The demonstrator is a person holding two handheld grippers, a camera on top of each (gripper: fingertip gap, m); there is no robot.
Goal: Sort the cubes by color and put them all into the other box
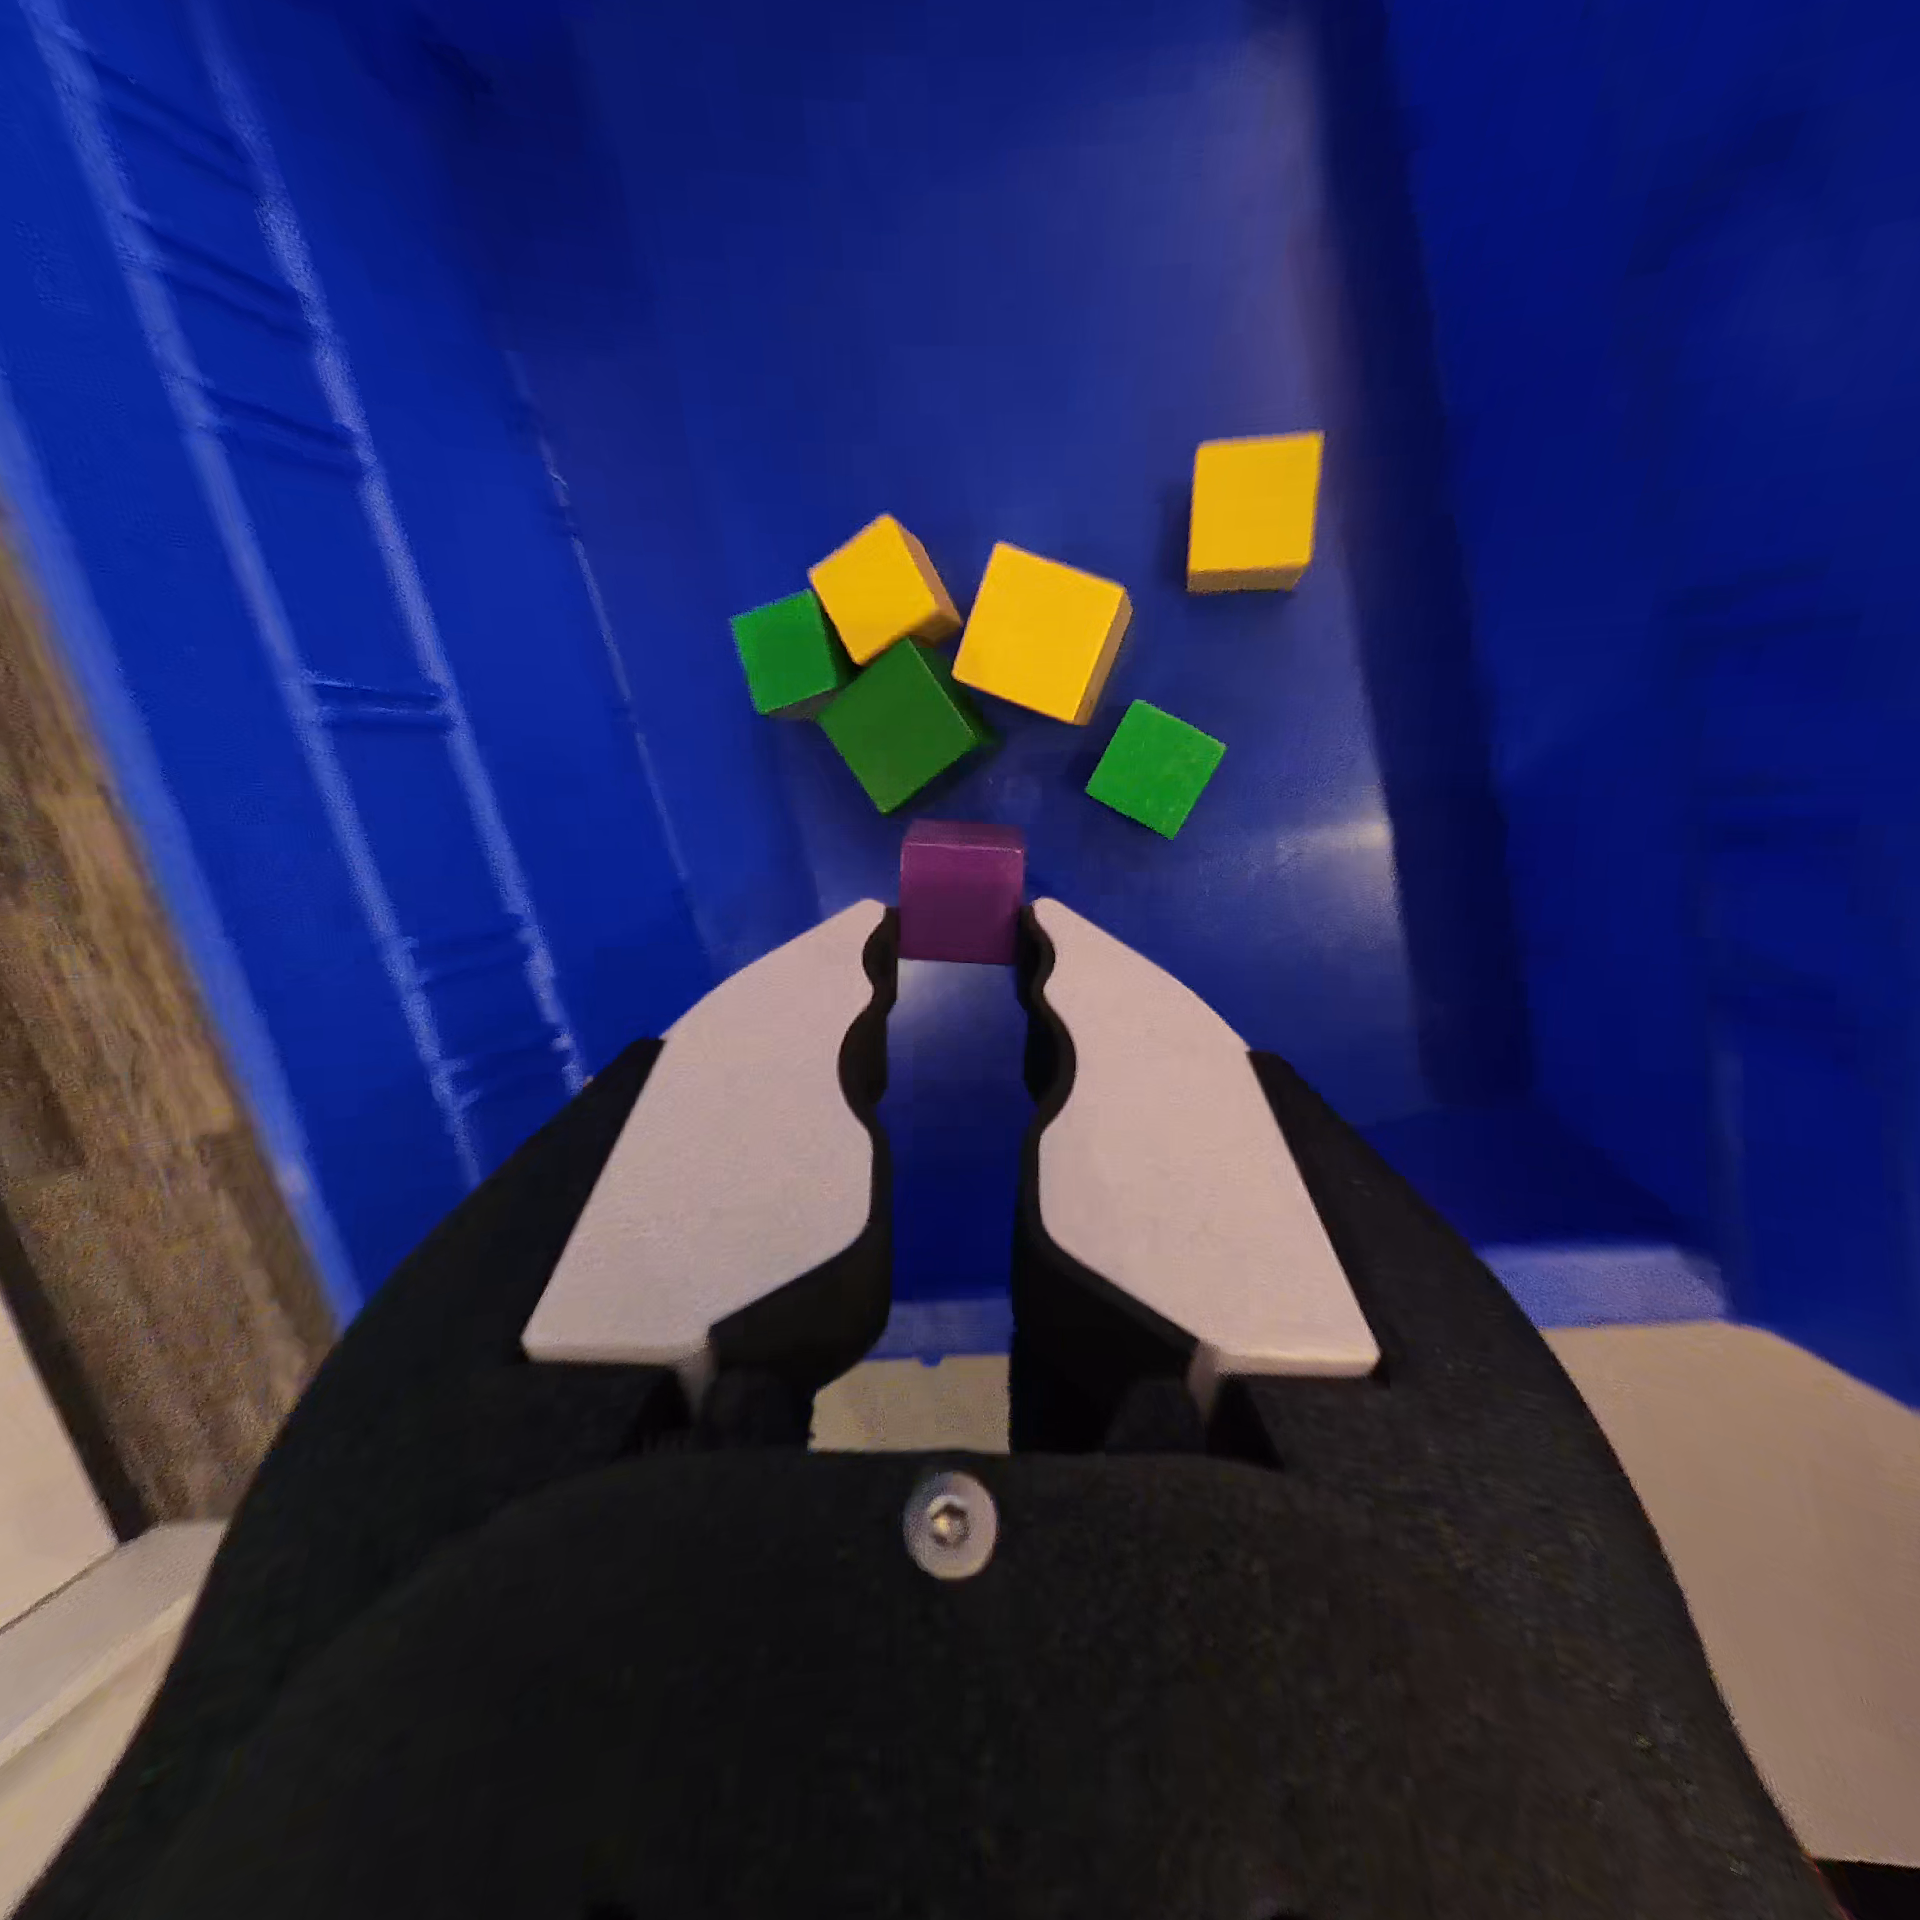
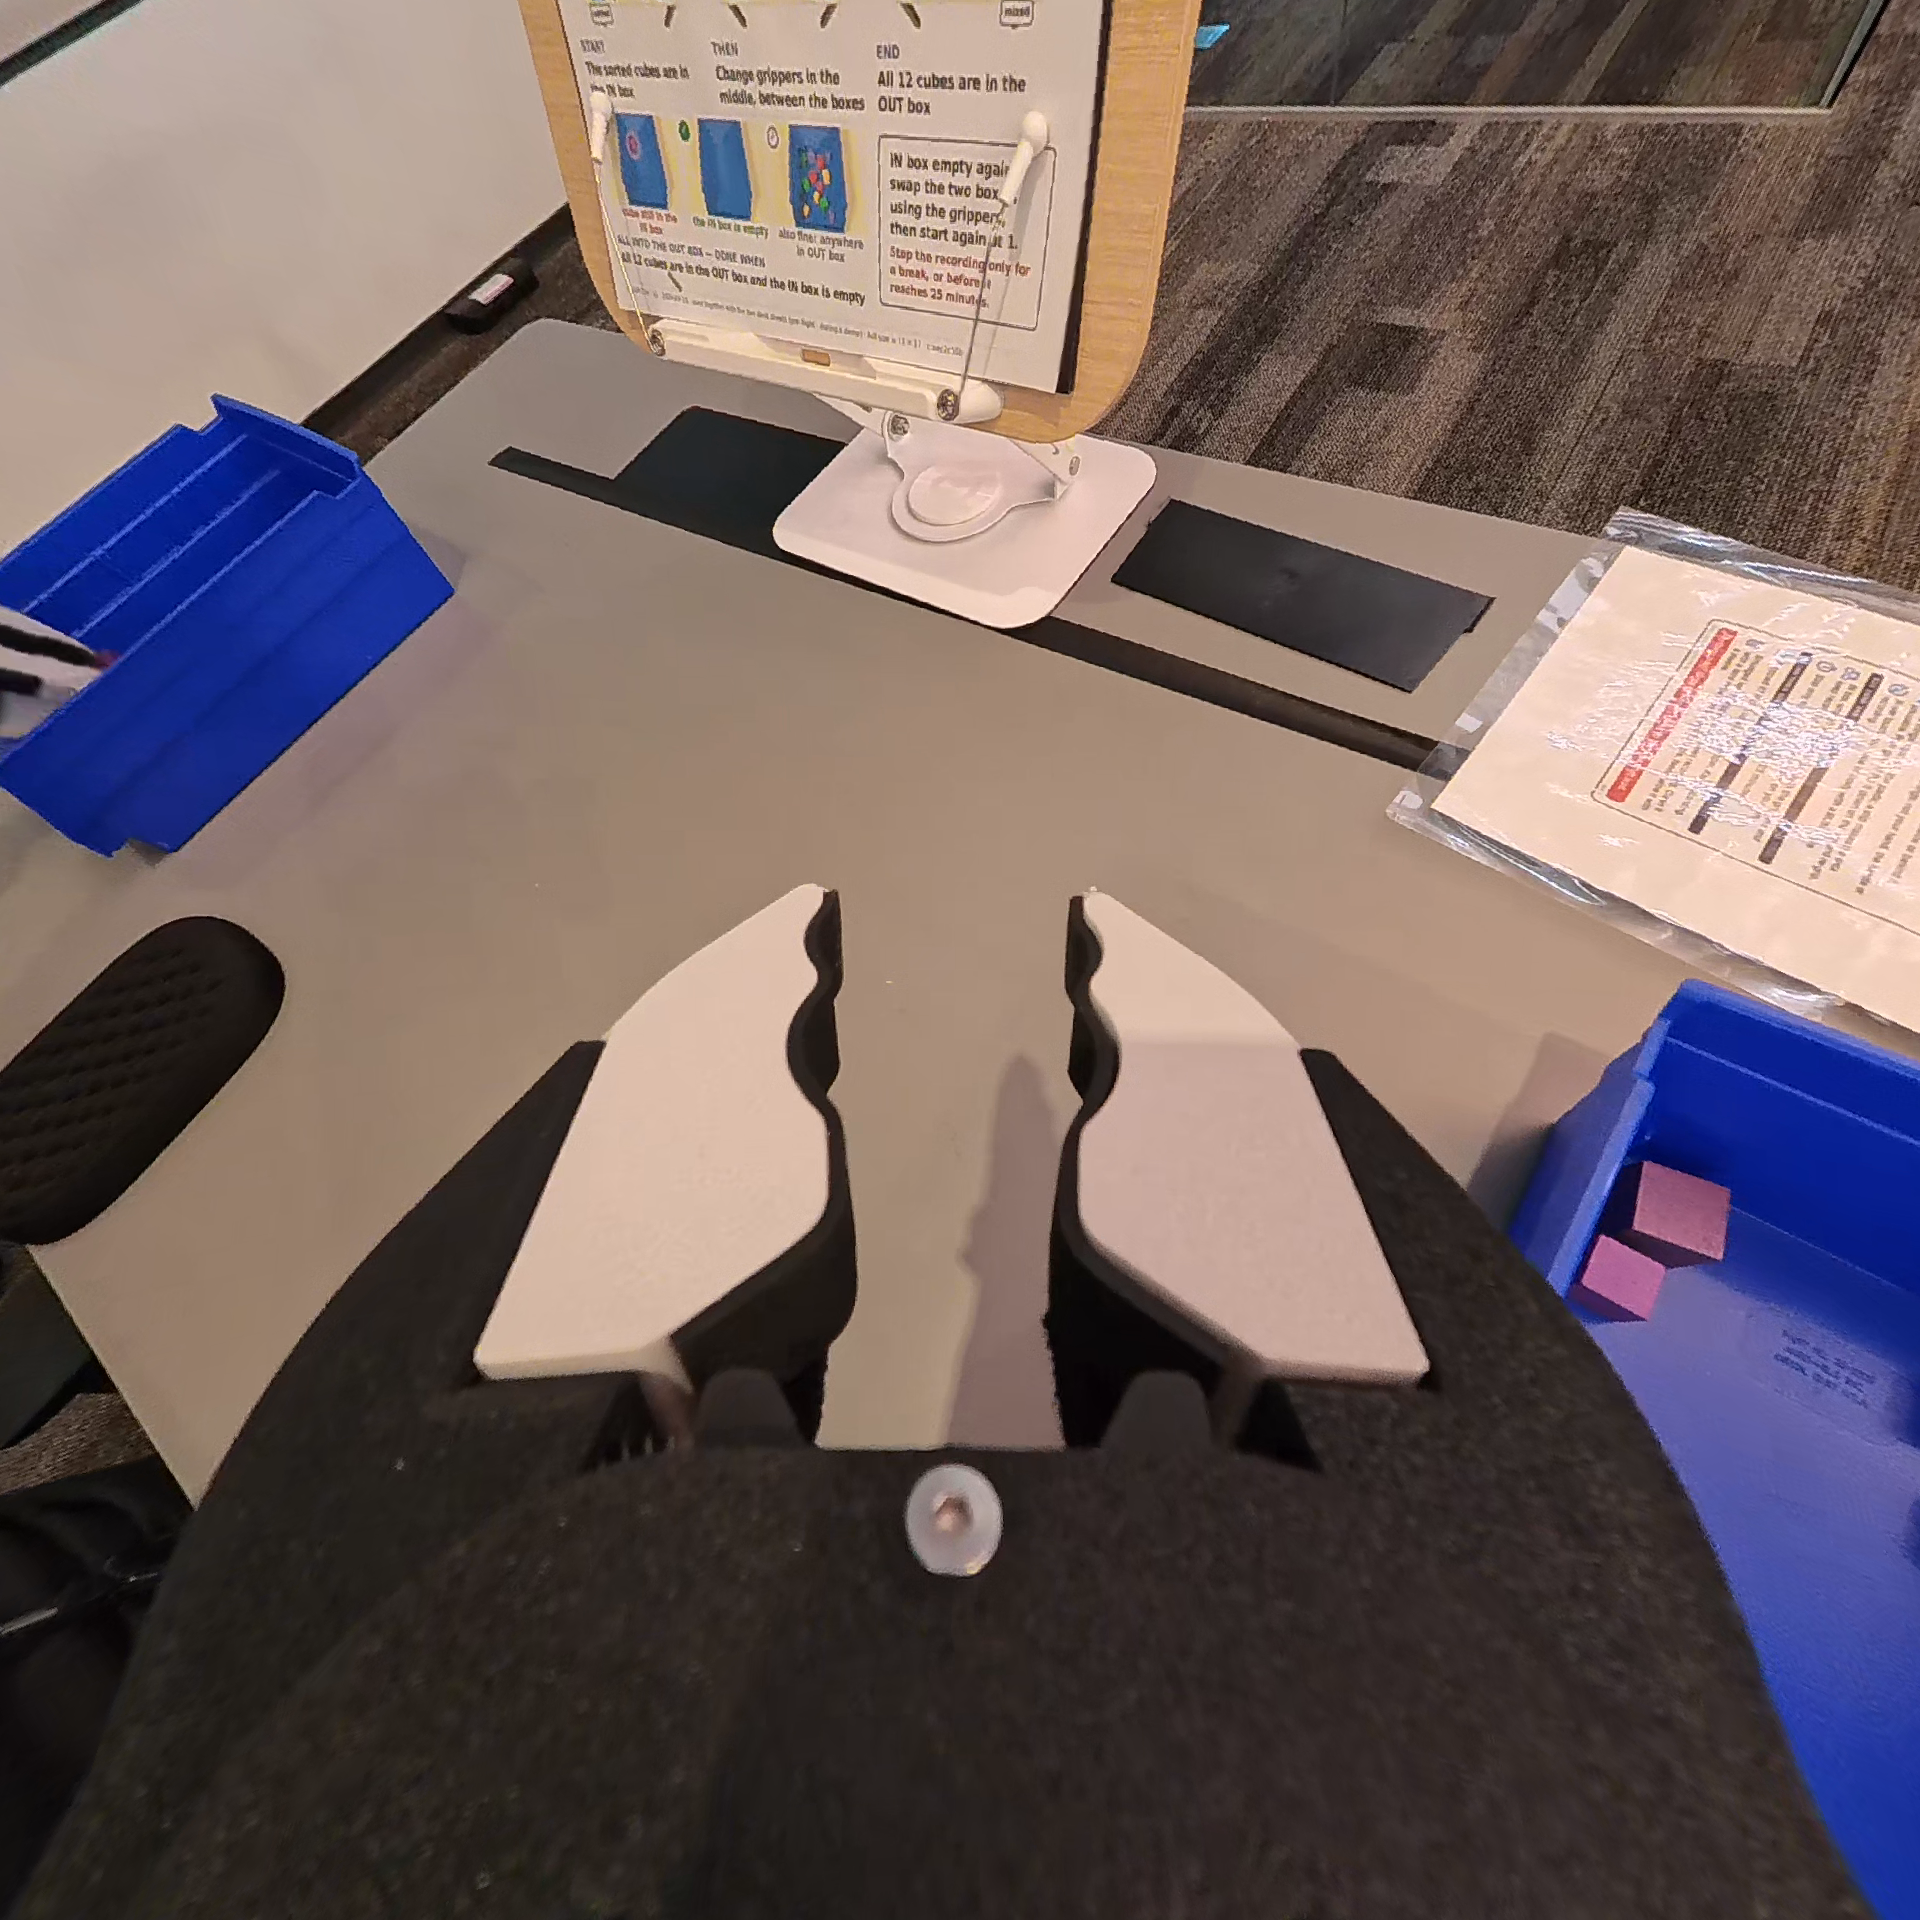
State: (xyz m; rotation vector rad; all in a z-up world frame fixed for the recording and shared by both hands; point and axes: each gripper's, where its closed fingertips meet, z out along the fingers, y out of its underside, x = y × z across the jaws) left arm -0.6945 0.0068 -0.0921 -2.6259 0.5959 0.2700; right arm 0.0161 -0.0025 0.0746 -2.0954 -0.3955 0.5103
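Note:
In the left wrist view my left gripper [image 1: 961,914] is shut on a purple cube [image 1: 961,899] and holds it inside a blue box [image 1: 1039,312]. On the box floor beyond it lie three yellow cubes [image 1: 1039,631] and three green cubes [image 1: 902,724], close together. In the right wrist view my right gripper [image 2: 954,904] is open and empty above the grey table [image 2: 675,727]. A second blue box [image 2: 1766,1403] at the right holds two purple cubes [image 2: 1678,1210]. The first blue box [image 2: 218,613] shows at the far left.
A white stand with an instruction board [image 2: 862,187] is at the table's far edge, on black strips [image 2: 1299,592]. A bagged paper sheet [image 2: 1704,758] lies at the right. A black chair armrest [image 2: 125,1060] is at the left. Carpet floor lies beyond.

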